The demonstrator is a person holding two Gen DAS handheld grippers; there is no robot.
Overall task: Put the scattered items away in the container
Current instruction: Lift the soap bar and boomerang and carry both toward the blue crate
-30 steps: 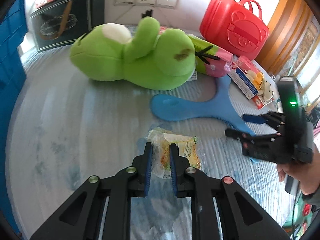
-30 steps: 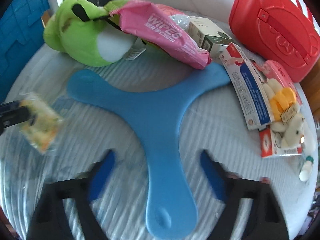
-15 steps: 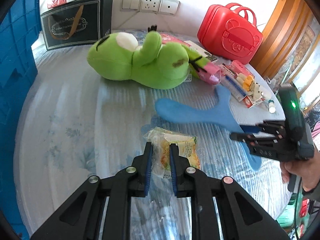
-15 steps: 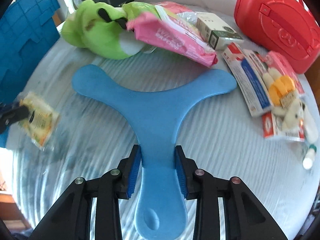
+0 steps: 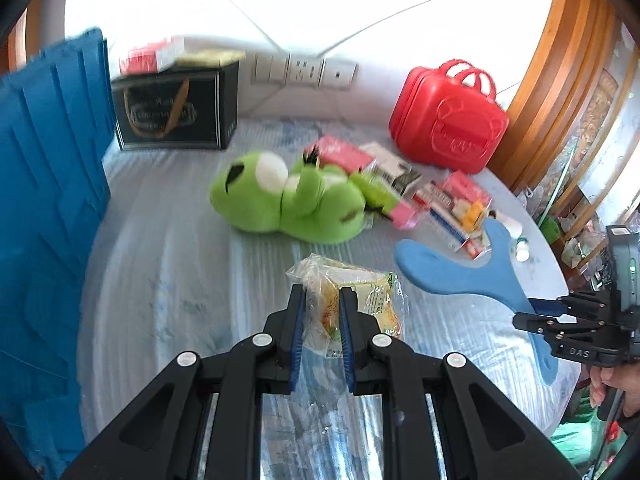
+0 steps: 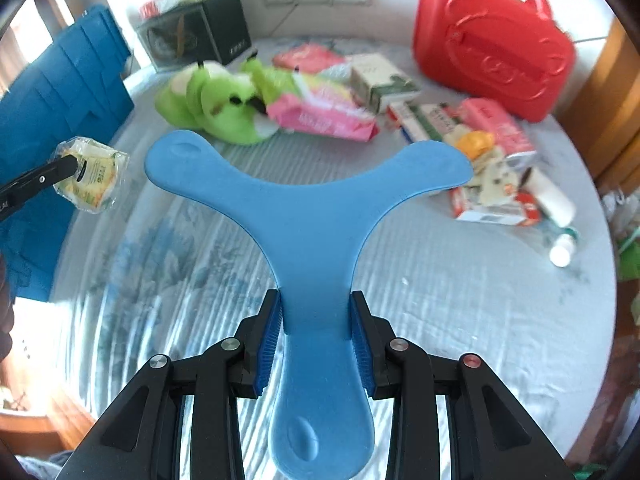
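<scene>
The left gripper (image 5: 322,312) has its jaws almost fully together and pinches a small snack packet (image 5: 352,300) in crinkly clear wrapping. The packet hangs in the air above the pale striped table cover (image 5: 168,264), near the middle of the table. It looks very light and soft, so the thin film can slip or tear; I think a pinch on the filled middle part, as it is now, is safer than a pinch on the loose sealed edge.

The right gripper (image 6: 316,328) has its jaws closed on one arm of the blue three-armed boomerang (image 6: 308,200), with the blue pads pressing both side edges. The boomerang is lifted off the table cover at the near right side, and its two other arms point far left and far right. It appears flat, stiff and light, maybe foam or plastic. The hold is on the narrow waist of the arm, near the centre, which seems good, because a hold at the tip could let it swing or twist.

The blue crate (image 5: 48,200), which I judge to be the container, stands at the left edge of the table. On the far side, a green plush toy (image 5: 288,200), a pink wipes pack (image 6: 320,112) and some small boxes are not yet tidied.
</scene>
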